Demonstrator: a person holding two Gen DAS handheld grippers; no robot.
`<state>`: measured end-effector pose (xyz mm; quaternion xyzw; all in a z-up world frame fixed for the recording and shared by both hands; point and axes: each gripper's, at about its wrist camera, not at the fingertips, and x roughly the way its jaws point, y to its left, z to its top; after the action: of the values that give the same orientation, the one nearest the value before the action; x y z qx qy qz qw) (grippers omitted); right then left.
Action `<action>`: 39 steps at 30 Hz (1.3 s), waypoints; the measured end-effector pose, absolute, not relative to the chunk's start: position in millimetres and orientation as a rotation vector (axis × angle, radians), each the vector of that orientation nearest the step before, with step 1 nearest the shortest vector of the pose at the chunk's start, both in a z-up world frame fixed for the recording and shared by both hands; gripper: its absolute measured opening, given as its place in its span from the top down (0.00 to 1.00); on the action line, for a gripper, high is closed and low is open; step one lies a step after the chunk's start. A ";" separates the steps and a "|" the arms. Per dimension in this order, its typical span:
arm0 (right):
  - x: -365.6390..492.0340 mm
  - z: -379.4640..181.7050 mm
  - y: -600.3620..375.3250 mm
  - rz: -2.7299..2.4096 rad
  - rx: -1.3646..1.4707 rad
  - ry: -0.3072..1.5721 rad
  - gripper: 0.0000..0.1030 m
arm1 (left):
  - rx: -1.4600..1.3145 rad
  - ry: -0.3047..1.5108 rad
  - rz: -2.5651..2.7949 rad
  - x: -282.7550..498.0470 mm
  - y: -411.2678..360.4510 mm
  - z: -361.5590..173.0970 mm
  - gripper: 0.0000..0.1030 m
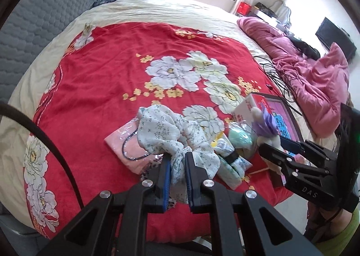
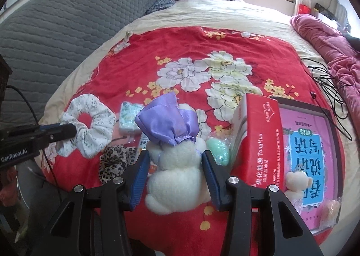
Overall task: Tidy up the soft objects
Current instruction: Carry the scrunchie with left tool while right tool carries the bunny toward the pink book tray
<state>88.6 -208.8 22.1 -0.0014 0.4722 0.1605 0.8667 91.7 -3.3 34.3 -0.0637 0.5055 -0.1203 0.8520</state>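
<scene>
A white floral scrunchie [image 1: 162, 130] hangs from my left gripper [image 1: 177, 157], which is shut on a fold of it above the red floral blanket [image 1: 101, 64]. The right wrist view shows the same scrunchie [image 2: 94, 125] as an open ring at the tip of the left gripper [image 2: 67, 131]. My right gripper [image 2: 175, 157] is shut on a white plush toy [image 2: 177, 170] in a purple satin dress, lifted off the bed. From the left wrist view, the right gripper [image 1: 273, 143] holds that plush toy [image 1: 263, 125] at the right.
On the blanket lie a leopard scrunchie [image 2: 114, 161], a tissue pack [image 2: 130, 118], a green puff in plastic [image 2: 218, 150], a red tissue box [image 2: 256, 134], a pink book [image 2: 303, 154] with a small beige bear [image 2: 297, 184], and a pink packet [image 1: 126, 145]. Black cables [image 2: 333, 89] and a pink quilt [image 1: 303, 76] lie right.
</scene>
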 end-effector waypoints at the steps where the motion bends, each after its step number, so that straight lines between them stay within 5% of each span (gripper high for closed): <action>1: 86.9 23.9 -210.9 0.333 0.001 0.986 0.52 | -0.124 1.058 -0.258 89.5 -8.2 37.2 0.88; 39: 43.9 66.3 -334.2 0.148 0.171 0.852 0.52 | 0.037 0.968 -0.445 61.2 -153.5 91.6 0.88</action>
<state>43.9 -334.2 66.3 0.0828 0.4123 0.0716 0.9045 61.2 -153.5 91.6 0.0175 0.4614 -0.2122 0.8612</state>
